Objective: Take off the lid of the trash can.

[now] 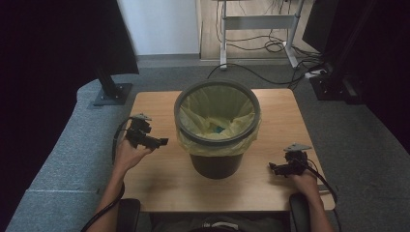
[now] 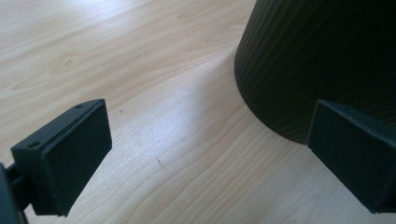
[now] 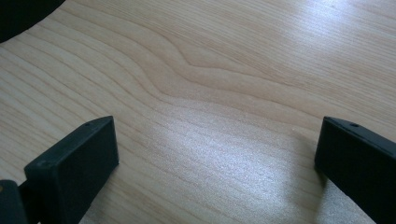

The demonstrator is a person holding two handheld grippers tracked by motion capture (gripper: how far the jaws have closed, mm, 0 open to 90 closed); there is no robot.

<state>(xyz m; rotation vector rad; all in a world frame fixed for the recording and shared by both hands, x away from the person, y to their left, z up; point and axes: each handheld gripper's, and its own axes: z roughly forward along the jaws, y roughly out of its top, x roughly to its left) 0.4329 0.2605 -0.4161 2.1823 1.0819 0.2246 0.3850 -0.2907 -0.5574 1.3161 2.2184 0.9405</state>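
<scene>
From the high view we are seeing the bin (image 1: 217, 126) standing mid-table (image 1: 164, 181), its yellow liner (image 1: 212, 108) folded over the rim. We are holding the left gripper (image 1: 162, 142) and right gripper (image 1: 272, 167) either side, both spread and empty. The left gripper view is adding the bin's ribbed dark wall (image 2: 317, 56) close by.

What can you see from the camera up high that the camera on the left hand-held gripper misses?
High view alone: the bin's grey rim, its yellow bag with something small and teal inside, both hand-held grippers, left and right, and the floor beyond. Left gripper view alone: the bin's ribbed wall up close and its open jaws. Both: bin and wooden table.
</scene>
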